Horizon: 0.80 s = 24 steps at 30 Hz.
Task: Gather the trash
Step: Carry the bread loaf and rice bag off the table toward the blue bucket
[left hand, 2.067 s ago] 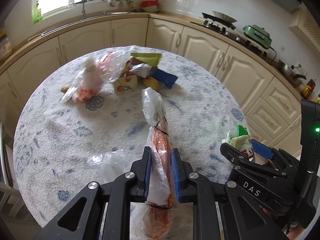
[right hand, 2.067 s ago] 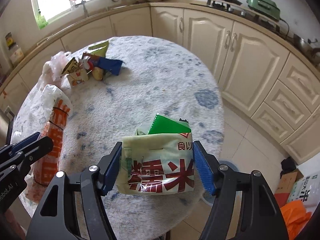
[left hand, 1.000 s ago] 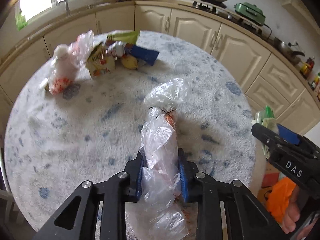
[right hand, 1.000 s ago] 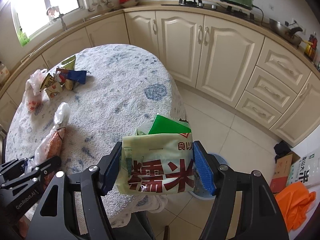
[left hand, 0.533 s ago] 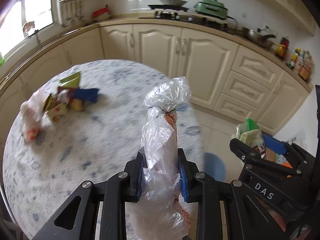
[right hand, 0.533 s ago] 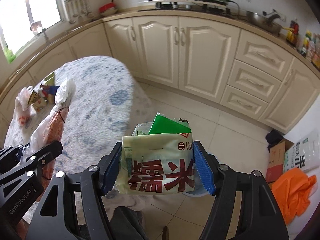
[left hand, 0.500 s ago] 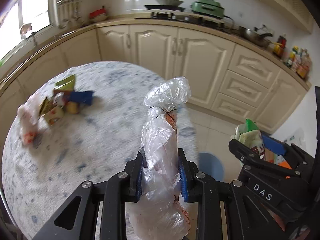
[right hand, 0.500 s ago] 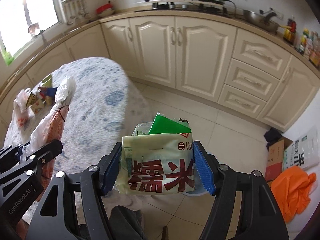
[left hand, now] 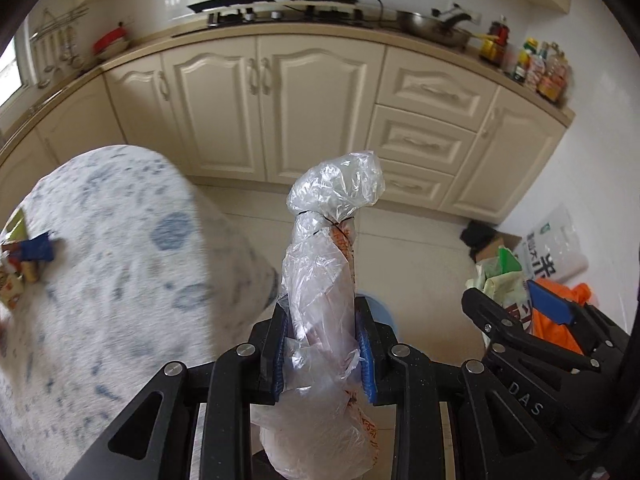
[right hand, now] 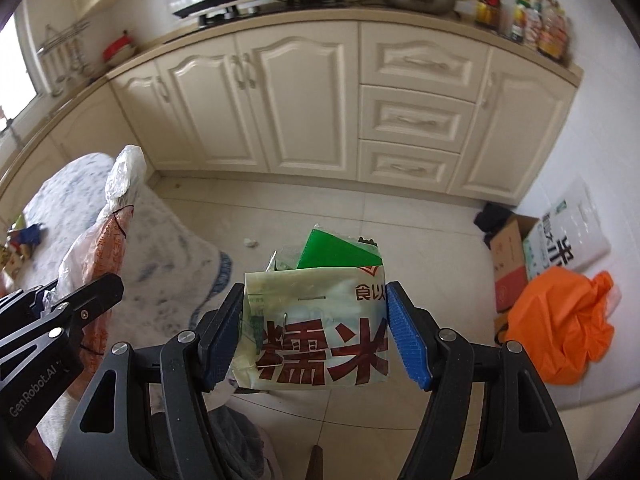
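Two grips we are logging: left gripper (left hand: 323, 343) is pinching the tied plastic bag (left hand: 326, 276); right gripper (right hand: 314, 334) is clamping the rice packet (right hand: 320, 340) (green wrapper (right hand: 334, 254) inside).

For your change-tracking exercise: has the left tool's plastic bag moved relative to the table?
Yes. The plastic bag was over the table; now it hangs past its edge, above the floor.

My left claw (left hand: 323, 344) is pinching a tied clear plastic bag (left hand: 325, 264) upright; my right claw (right hand: 316, 330) is clasping a pale rice packet (right hand: 320, 332).
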### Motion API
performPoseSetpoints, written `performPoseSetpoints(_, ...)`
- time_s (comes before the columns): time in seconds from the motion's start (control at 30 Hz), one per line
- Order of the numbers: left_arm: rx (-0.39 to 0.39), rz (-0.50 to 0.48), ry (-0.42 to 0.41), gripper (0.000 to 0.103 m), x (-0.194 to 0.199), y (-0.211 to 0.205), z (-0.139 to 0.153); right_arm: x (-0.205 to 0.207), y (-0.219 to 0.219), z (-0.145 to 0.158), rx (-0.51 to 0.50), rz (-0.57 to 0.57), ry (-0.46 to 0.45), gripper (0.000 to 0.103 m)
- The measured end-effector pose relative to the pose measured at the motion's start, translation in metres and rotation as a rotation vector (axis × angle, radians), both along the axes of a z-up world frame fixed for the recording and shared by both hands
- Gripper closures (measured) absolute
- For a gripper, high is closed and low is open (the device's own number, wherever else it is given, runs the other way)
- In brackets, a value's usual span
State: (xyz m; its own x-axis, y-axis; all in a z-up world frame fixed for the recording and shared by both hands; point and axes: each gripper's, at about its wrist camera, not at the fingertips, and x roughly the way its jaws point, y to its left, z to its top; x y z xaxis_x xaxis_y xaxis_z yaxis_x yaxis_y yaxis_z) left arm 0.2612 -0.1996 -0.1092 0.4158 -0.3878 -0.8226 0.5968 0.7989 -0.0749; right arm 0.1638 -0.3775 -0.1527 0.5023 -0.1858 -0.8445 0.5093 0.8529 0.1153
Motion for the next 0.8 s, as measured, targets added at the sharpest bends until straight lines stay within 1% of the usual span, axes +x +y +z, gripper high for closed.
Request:
performPoseSetpoints(0.07, 0.027, -0.021, 0.016, 0.078, 0.009, -0.017, -0.011, -0.006, -0.011, -0.006, 0.005, -0.031, 0.018, 0.034)
performPoseSetpoints(0.3, 0.072, -0.099, 0.059, 0.078, 0.034, -0.076, -0.039, -0.025, -0.04, -0.028, 0.027, -0.127, 0.075, 0.033)
performPoseSetpoints(0.43, 0.093, -0.15, 0.056, 0.077, 0.046, -0.107, -0.056, -0.032, -0.047, -0.036, 0.04, -0.149, 0.087, 0.033)
performPoseSetpoints(0.53, 0.097, -0.158, 0.065, 0.072, 0.055, -0.126, -0.069, -0.032, -0.05, -0.042, 0.047, -0.161, 0.099, 0.033)
performPoseSetpoints(0.6, 0.121, -0.168, 0.059, 0.068, 0.059, -0.137, -0.076, -0.033, -0.052, -0.046, 0.054, -0.166, 0.106, 0.033)
performPoseSetpoints(0.63, 0.128, -0.167, 0.054, 0.061, 0.061, -0.14, -0.078, -0.033, -0.052, -0.048, 0.055, -0.166, 0.109, 0.033)
performPoseSetpoints(0.67, 0.13, -0.163, 0.051, 0.049, 0.064, -0.143, -0.081, -0.033, -0.053, -0.049, 0.057, -0.165, 0.112, 0.033)
performPoseSetpoints(0.7, 0.127, -0.156, 0.049, 0.045, 0.064, -0.146, -0.083, -0.033, -0.053, -0.051, 0.058, -0.165, 0.116, 0.033)
performPoseSetpoints(0.73, 0.122, -0.148, 0.048, 0.041, 0.065, -0.148, -0.085, -0.033, -0.054, -0.052, 0.06, -0.165, 0.118, 0.033)
performPoseSetpoints(0.8, 0.121, -0.134, 0.05, 0.041, 0.064, -0.146, -0.088, -0.032, -0.054, -0.055, 0.062, -0.165, 0.122, 0.033)
